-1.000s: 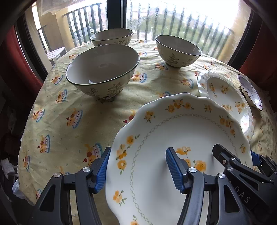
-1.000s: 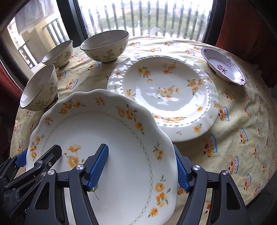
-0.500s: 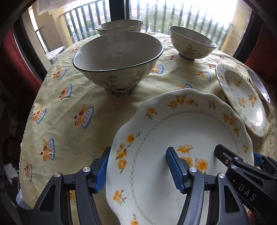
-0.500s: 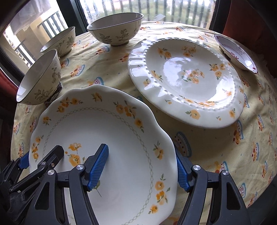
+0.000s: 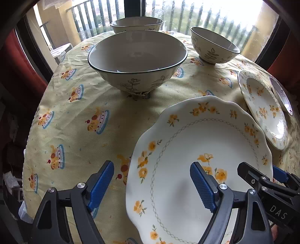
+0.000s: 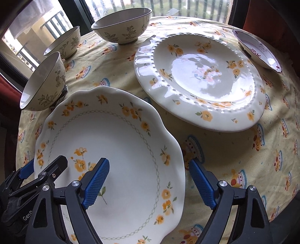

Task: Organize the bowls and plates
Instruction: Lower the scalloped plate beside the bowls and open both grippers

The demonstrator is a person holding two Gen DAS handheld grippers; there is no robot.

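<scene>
A scalloped white plate with orange flowers (image 5: 202, 150) (image 6: 112, 142) is near the table's front. My left gripper (image 5: 151, 182) is open and straddles its left rim. My right gripper (image 6: 148, 182) is open and straddles its right rim. A beaded flowered plate (image 6: 202, 78) (image 5: 262, 110) lies to the right. A small purple-patterned dish (image 6: 258, 50) (image 5: 281, 93) sits beyond it. Three leaf-patterned bowls stand behind: a big near one (image 5: 136, 58) (image 6: 45, 82), a far left one (image 5: 136, 23) (image 6: 63, 45) and a far right one (image 5: 213, 45) (image 6: 121, 24).
The round table carries a yellow cloth with cake prints (image 5: 75, 131) (image 6: 234, 150). Its edge drops off at left and front. A window with balcony railings (image 5: 187, 16) stands behind the table. Red curtains (image 5: 20, 62) hang at the sides.
Both grippers have moved forward over the table with the scalloped plate between their fingers; the bowls and the beaded plate look nearer. The left fingers now stand a little off the rim.
</scene>
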